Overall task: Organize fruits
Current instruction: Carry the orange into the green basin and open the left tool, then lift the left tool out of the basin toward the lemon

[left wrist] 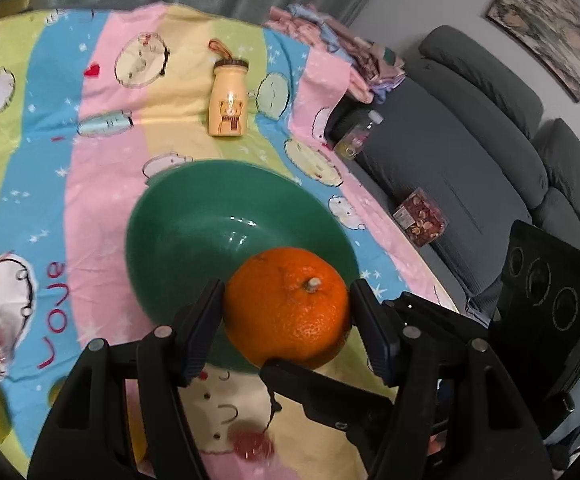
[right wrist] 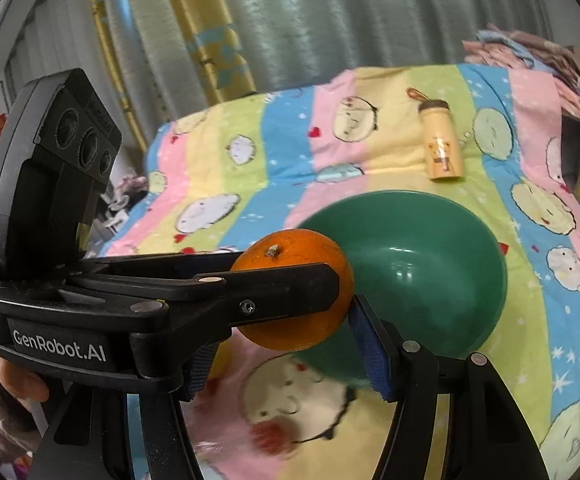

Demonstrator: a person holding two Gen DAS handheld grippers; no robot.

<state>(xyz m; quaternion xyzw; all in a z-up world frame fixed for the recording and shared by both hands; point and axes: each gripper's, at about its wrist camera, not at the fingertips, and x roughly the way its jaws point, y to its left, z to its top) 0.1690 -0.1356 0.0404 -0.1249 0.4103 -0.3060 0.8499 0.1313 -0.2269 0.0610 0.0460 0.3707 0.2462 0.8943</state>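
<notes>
My left gripper (left wrist: pixel 285 320) is shut on an orange (left wrist: pixel 287 308) and holds it over the near rim of an empty green bowl (left wrist: pixel 209 236) on the striped cartoon cloth. In the right wrist view the left gripper (right wrist: pixel 290 288) comes in from the left with the orange (right wrist: pixel 302 260) beside the bowl (right wrist: pixel 422 272). My right gripper (right wrist: pixel 285 356) is open and empty just below the orange; its right finger (right wrist: pixel 370 352) shows, the left one is mostly hidden behind the left gripper. A finger of the right gripper (left wrist: pixel 314 384) also shows under the orange in the left wrist view.
A cream bear-print bottle (left wrist: pixel 229 98) lies on the cloth beyond the bowl. Folded clothes (left wrist: pixel 330 44) sit at the far right corner. A grey sofa (left wrist: pixel 470 152) with a plastic bottle (left wrist: pixel 360 134) and a snack box (left wrist: pixel 420 216) is to the right.
</notes>
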